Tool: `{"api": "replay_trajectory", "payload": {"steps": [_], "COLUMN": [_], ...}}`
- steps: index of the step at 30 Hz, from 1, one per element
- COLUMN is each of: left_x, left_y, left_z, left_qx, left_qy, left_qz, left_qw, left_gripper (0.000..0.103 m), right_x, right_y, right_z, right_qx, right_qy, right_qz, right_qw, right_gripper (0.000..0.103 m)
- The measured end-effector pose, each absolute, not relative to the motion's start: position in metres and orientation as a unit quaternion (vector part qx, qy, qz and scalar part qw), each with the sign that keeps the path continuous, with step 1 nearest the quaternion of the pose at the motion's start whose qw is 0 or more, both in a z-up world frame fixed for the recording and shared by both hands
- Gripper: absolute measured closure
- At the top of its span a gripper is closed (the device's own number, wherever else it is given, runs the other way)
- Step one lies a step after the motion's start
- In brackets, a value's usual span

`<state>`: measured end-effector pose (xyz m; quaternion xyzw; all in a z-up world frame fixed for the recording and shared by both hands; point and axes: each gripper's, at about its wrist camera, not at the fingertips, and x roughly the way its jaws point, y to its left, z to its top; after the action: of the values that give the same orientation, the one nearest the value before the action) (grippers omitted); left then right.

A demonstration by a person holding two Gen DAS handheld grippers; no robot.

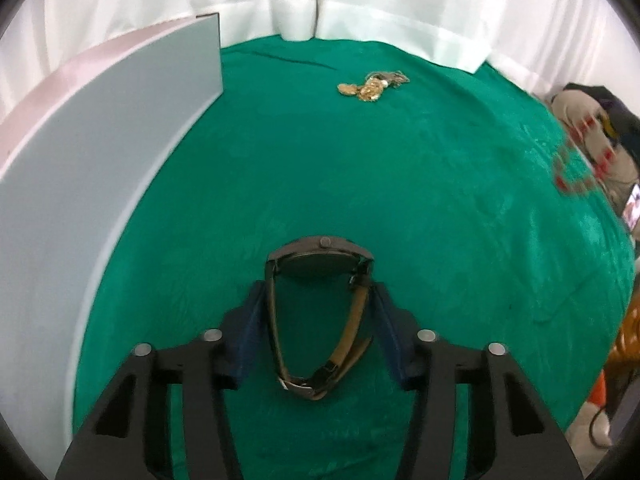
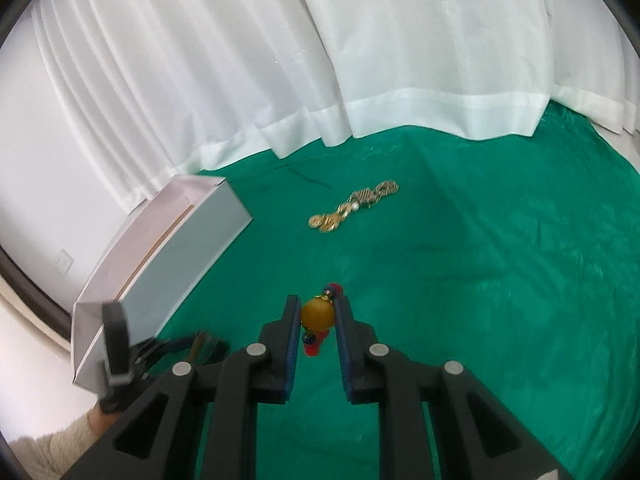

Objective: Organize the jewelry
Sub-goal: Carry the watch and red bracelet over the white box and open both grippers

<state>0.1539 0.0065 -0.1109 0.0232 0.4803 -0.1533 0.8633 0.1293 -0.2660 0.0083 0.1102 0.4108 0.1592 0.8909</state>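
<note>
Right gripper (image 2: 317, 314) is clamped on a big amber bead (image 2: 317, 315), with small red and blue beads of the same string above and below it, lifted over the green cloth (image 2: 480, 300). Left gripper (image 1: 318, 304) straddles a watch (image 1: 320, 264) lying on the cloth, blue pads (image 1: 250, 332) against its tan strap on both sides, gripping it. Beyond both, a pile of gold jewelry (image 2: 352, 206) lies well apart on the cloth. The white box (image 2: 176, 264) stands at the left, near the white curtain (image 2: 320, 60).
</note>
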Motion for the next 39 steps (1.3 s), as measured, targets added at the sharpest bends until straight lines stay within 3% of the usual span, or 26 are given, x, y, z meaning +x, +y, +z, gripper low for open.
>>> {"api": "replay_trajectory", "payload": {"steps": [7, 12, 20, 28, 35, 39], "left_x": [0.134, 0.101, 0.071, 0.092, 0.114, 0.122], "left_y": [0.028, 0.063, 0.188, 0.286, 0.281, 0.274], "left_z": [-0.086, -0.027, 0.06, 0.017, -0.032, -0.033], "left_qx": [-0.042, -0.1, -0.139, -0.143, -0.146, -0.133], "left_qy": [0.475, 0.439, 0.366, 0.412, 0.471, 0.48], "left_qz": [-0.159, -0.159, -0.06, 0.062, 0.051, 0.051], "left_qw": [0.865, 0.879, 0.918, 0.898, 0.869, 0.865], "left_gripper": [0.053, 0.053, 0.052, 0.052, 0.052, 0.048], "right_x": [0.112, 0.118, 0.15, 0.188, 0.248, 0.264], "right_y": [-0.255, -0.216, -0.091, 0.04, 0.103, 0.114], "right_z": [0.008, 0.031, 0.076, 0.083, 0.019, -0.007], "right_qx": [0.099, 0.077, 0.046, 0.003, -0.046, -0.082], "right_qy": [0.417, 0.402, 0.37, 0.363, 0.429, 0.436], "right_qz": [0.179, 0.228, 0.351, 0.415, 0.374, 0.337], "right_qw": [0.886, 0.884, 0.859, 0.834, 0.821, 0.83], "right_gripper": [0.085, 0.085, 0.085, 0.085, 0.085, 0.084]}}
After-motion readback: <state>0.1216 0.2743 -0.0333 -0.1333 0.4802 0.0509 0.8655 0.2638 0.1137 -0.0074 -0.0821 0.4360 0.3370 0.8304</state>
